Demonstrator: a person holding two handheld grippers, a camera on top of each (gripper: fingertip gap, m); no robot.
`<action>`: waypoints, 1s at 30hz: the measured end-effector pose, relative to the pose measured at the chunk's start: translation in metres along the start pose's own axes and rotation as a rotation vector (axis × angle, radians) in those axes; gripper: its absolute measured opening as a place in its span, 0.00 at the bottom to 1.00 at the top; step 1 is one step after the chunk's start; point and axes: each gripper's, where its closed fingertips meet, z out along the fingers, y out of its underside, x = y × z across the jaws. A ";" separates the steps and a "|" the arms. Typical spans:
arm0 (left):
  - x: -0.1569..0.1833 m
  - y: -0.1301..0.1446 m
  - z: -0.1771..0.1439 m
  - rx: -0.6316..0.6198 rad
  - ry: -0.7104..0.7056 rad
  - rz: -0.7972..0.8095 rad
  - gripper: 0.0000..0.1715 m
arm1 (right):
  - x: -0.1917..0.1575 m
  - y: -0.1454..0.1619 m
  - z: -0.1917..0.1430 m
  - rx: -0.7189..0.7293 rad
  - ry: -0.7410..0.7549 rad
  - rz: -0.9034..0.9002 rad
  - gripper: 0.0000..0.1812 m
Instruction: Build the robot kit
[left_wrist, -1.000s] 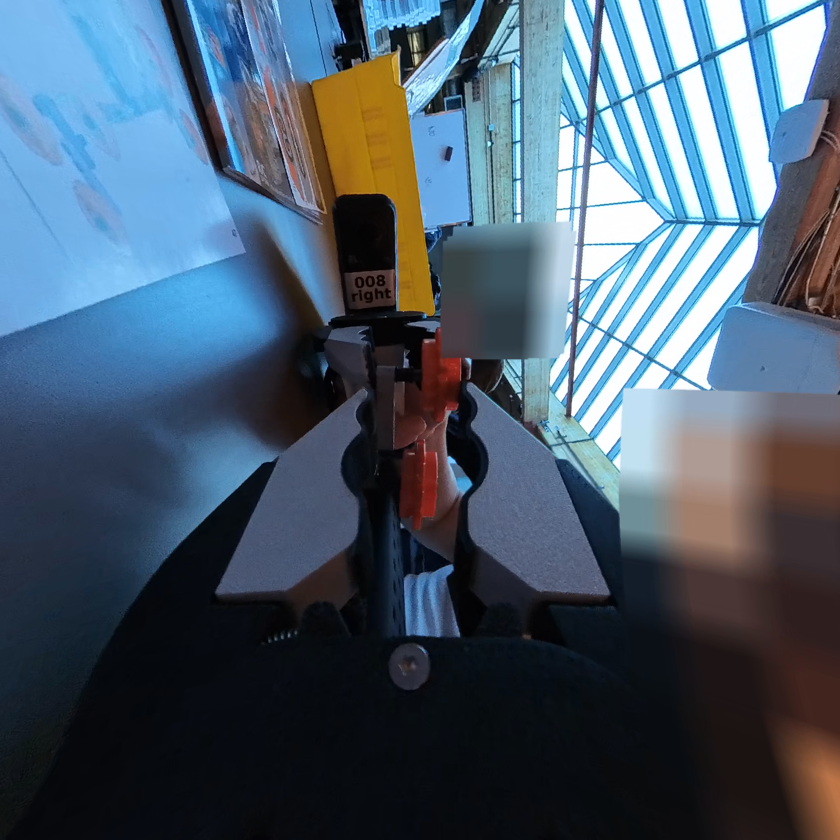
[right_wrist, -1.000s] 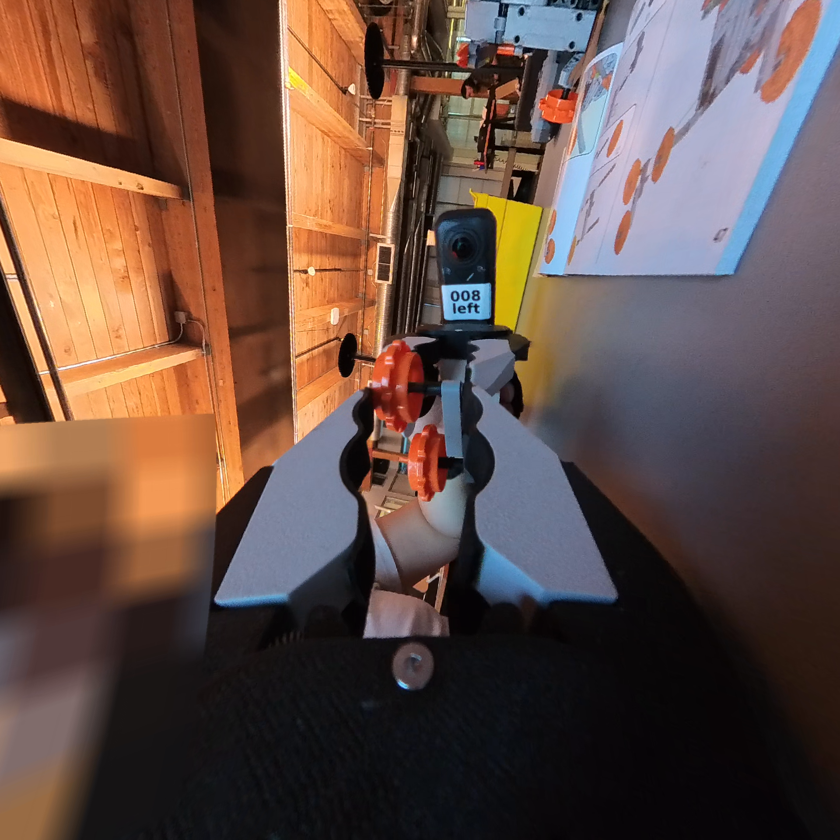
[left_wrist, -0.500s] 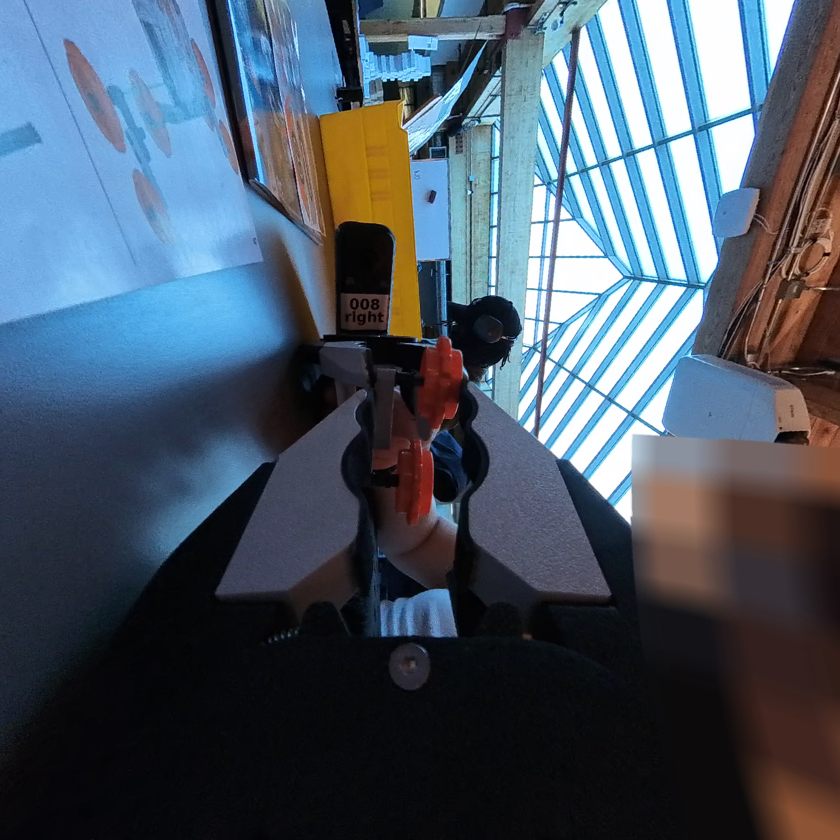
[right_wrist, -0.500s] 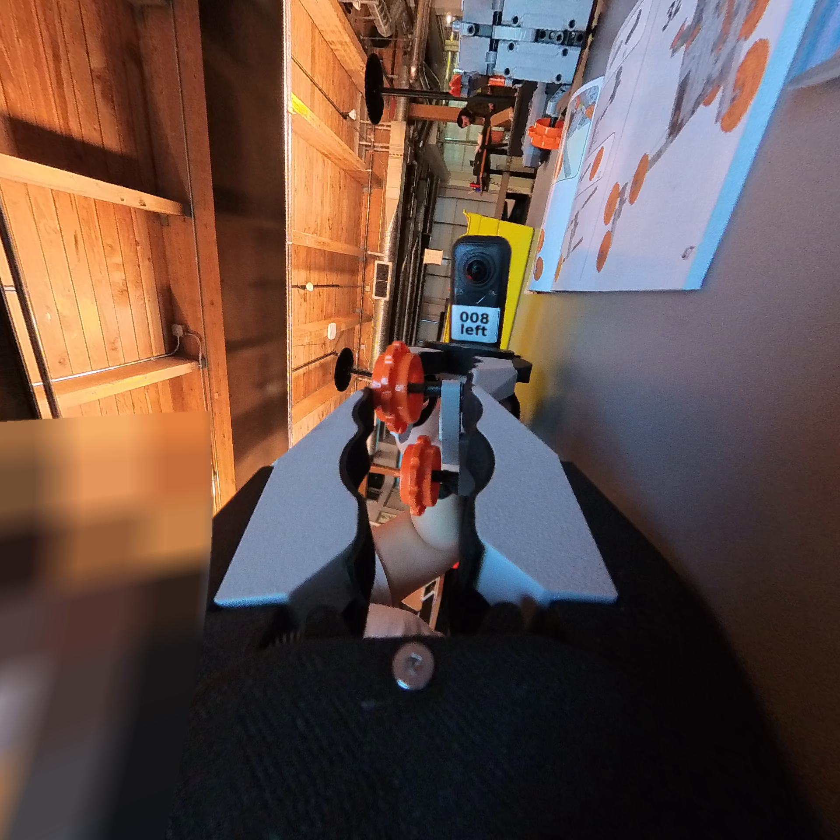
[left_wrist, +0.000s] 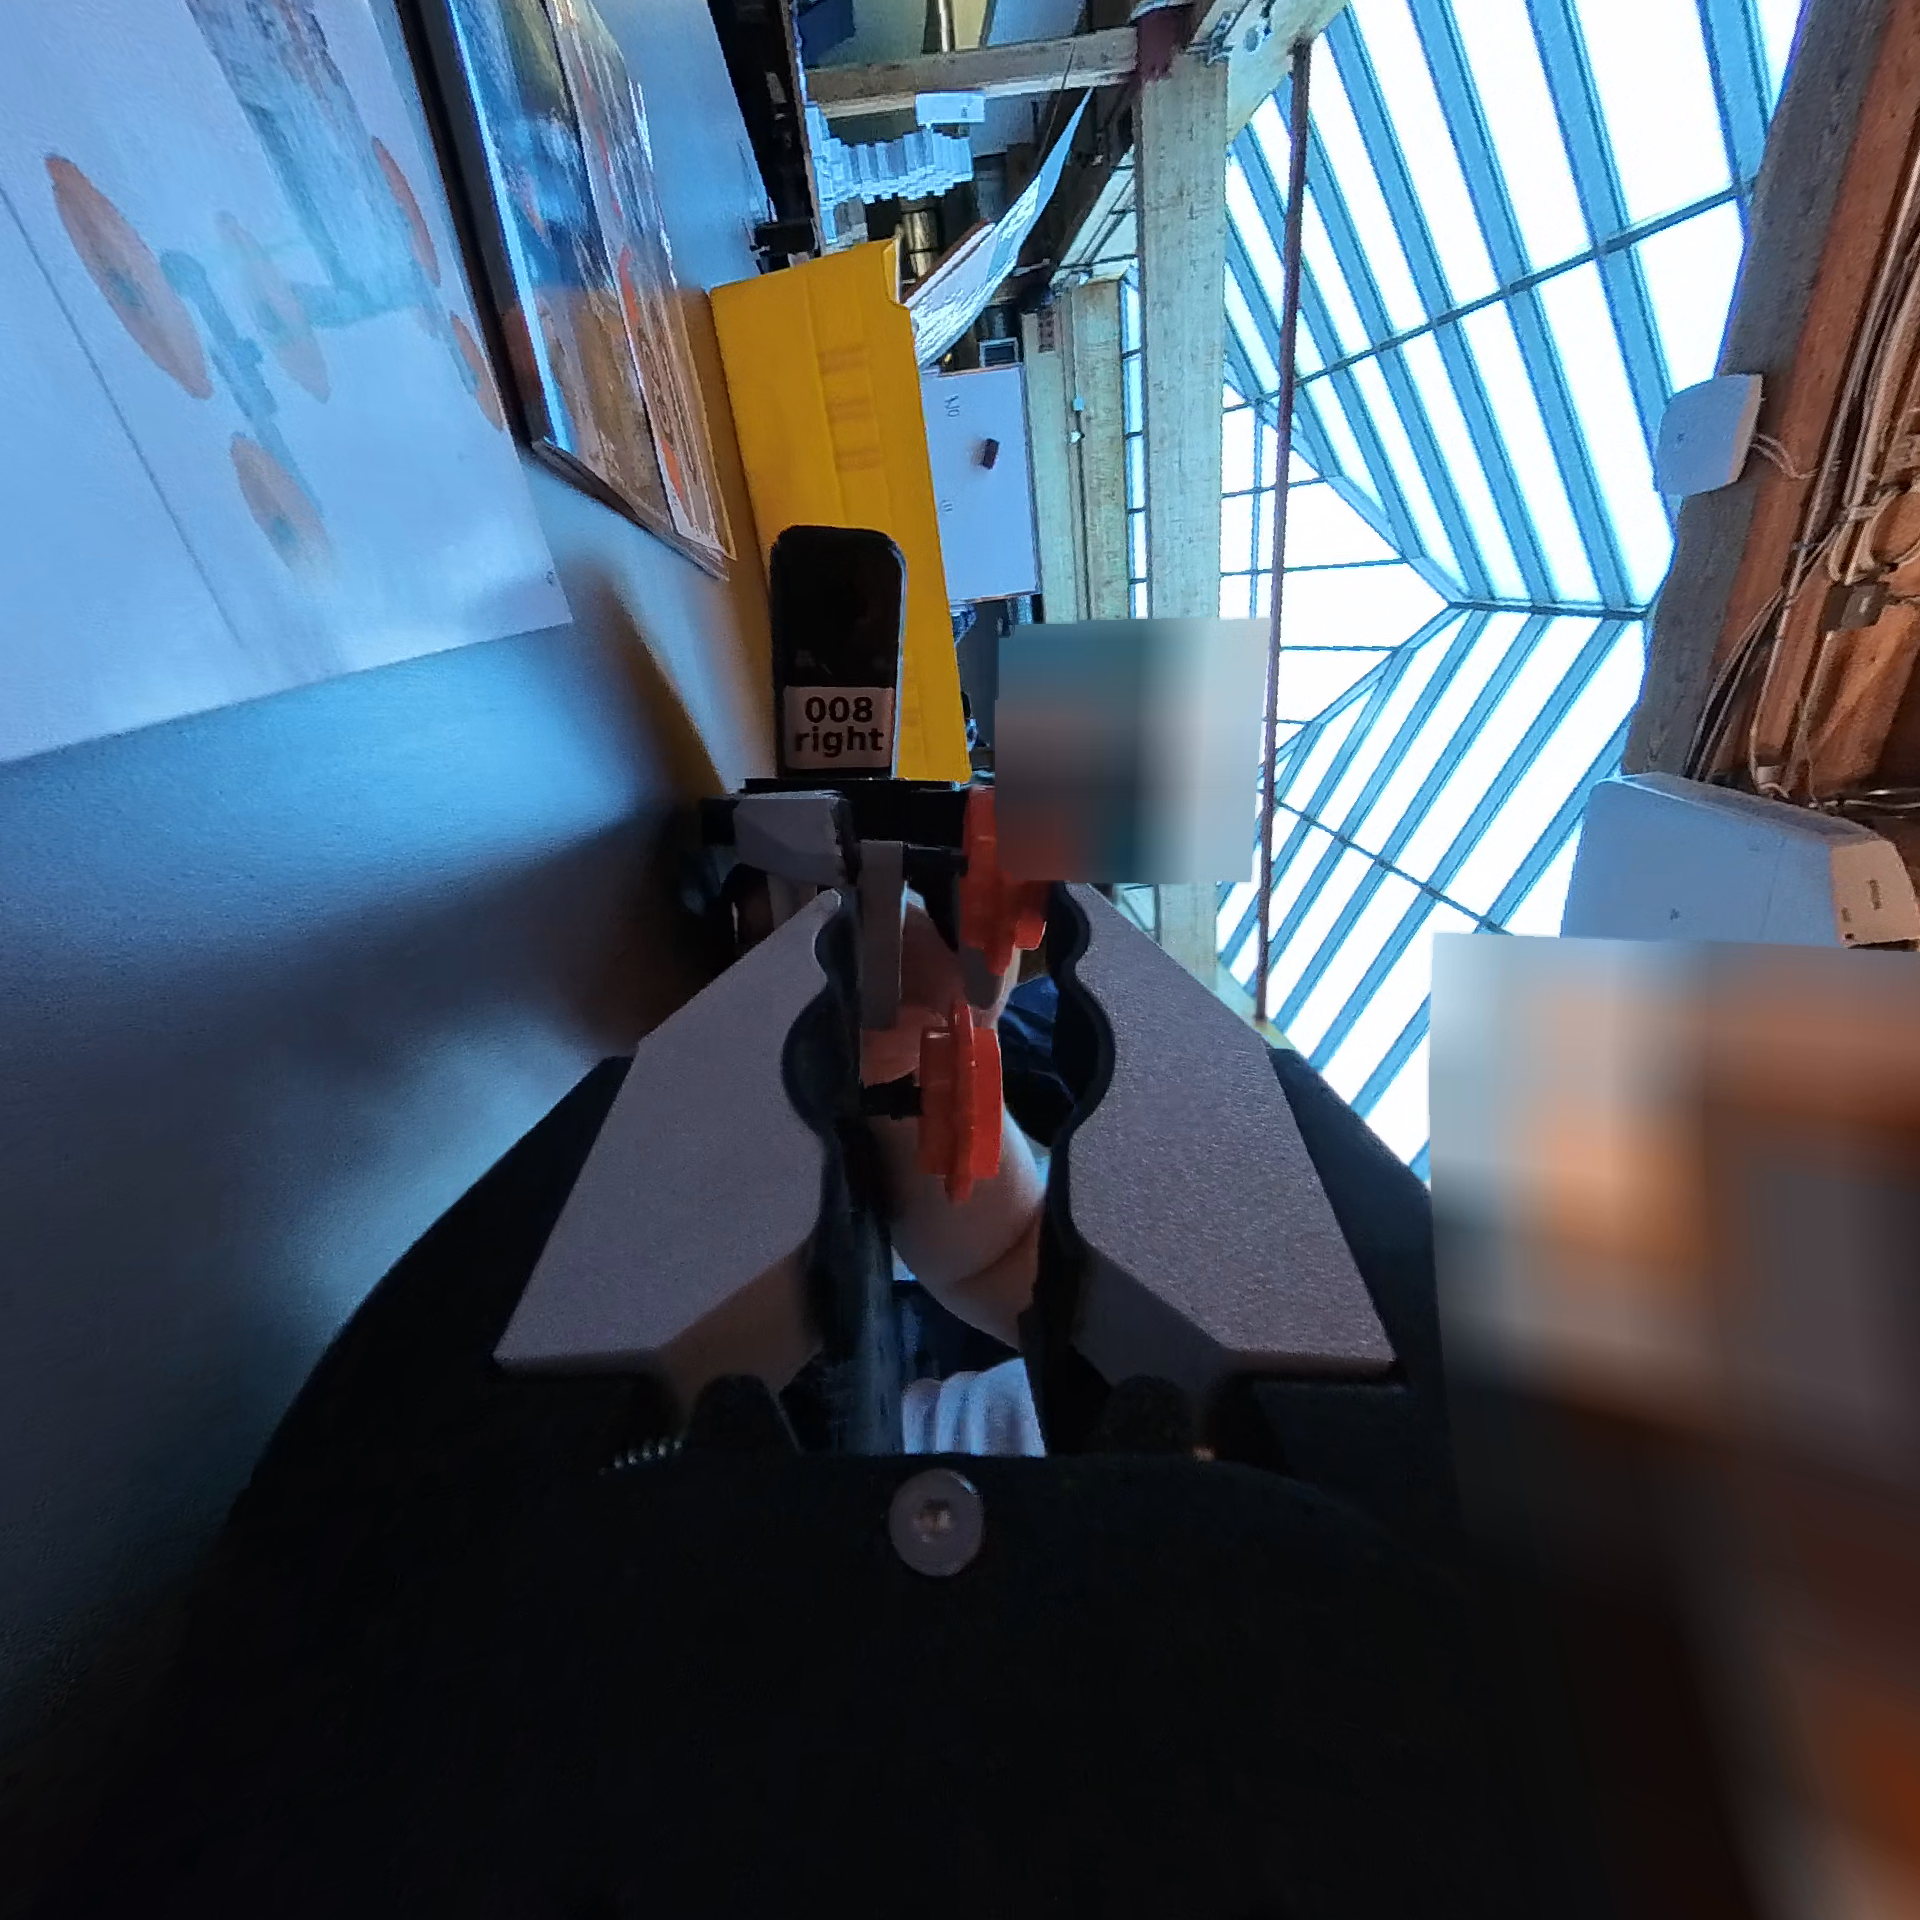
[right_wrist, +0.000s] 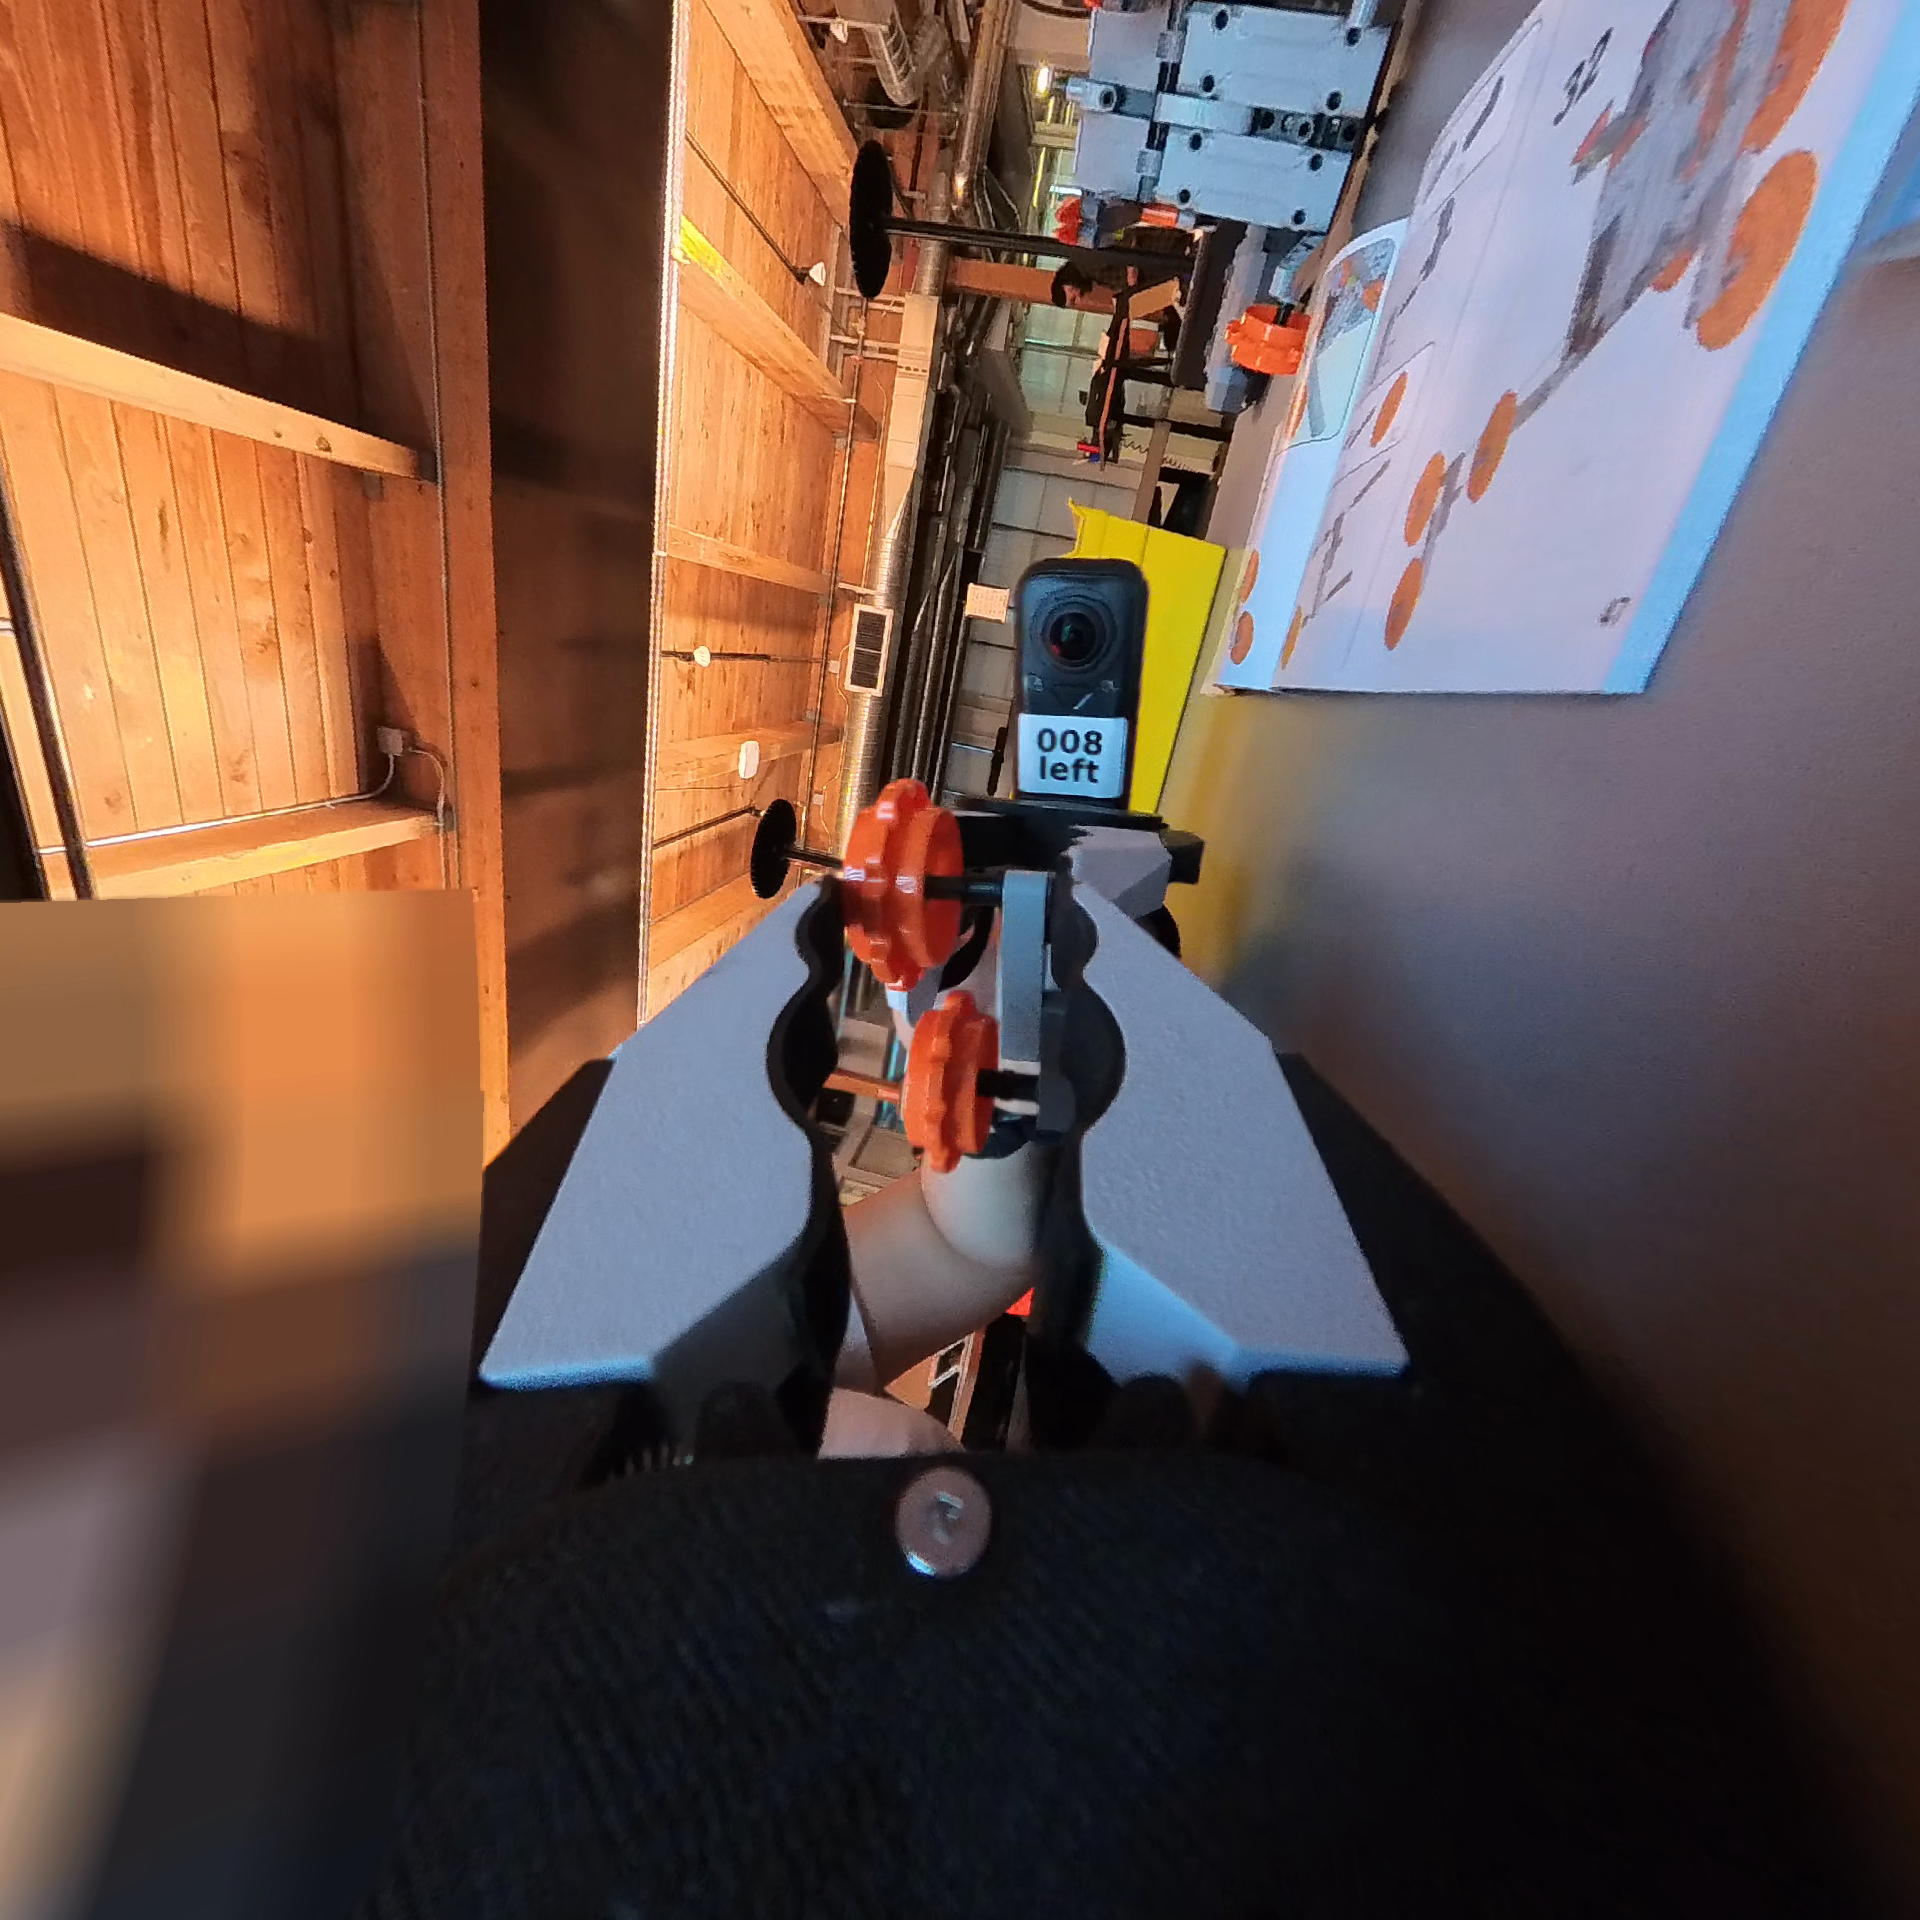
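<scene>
Right now both views are rolled sideways, so the grey desk (left_wrist: 208, 1039) stands like a wall along one edge. The two tools meet nose to nose in the air beside it. The left tool (left_wrist: 951, 904) is closed part-way, clamped on a small gear assembly (left_wrist: 881, 956): its grey beam (left_wrist: 879, 935) lies against one finger and the larger orange gear (left_wrist: 992, 899) against the other. A smaller orange gear (left_wrist: 958, 1112) sits on a black axle further back in the gap. The right tool (right_wrist: 951, 899) grips the same assembly from the opposite side, one fingertip on the large gear and the other on the beam. Each tool's black camera (right_wrist: 1081, 644) with a white label looks straight at the other. A bare forearm (right_wrist: 966, 1268) shows through the gap behind the assembly. On the desk lie a printed instruction sheet (right_wrist: 1507, 416) with orange discs, a yellow bin (left_wrist: 831, 416) beyond it, and a grey block model (right_wrist: 1236, 135) farther off. A wooden plank wall (right_wrist: 208, 416) fills the right wrist view's far side; a glass skylight (left_wrist: 1455, 416) fills the left's.
</scene>
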 end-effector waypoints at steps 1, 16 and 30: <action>-0.001 0.000 0.000 -0.003 -0.011 0.012 0.18 | 0.000 0.000 0.000 0.002 0.001 0.003 0.22; 0.002 -0.006 -0.001 0.070 -0.066 0.098 0.20 | 0.001 -0.002 -0.004 0.012 -0.005 0.029 0.21; -0.011 0.002 0.001 0.004 -0.109 0.064 0.25 | 0.003 0.000 -0.003 -0.003 0.023 0.009 0.21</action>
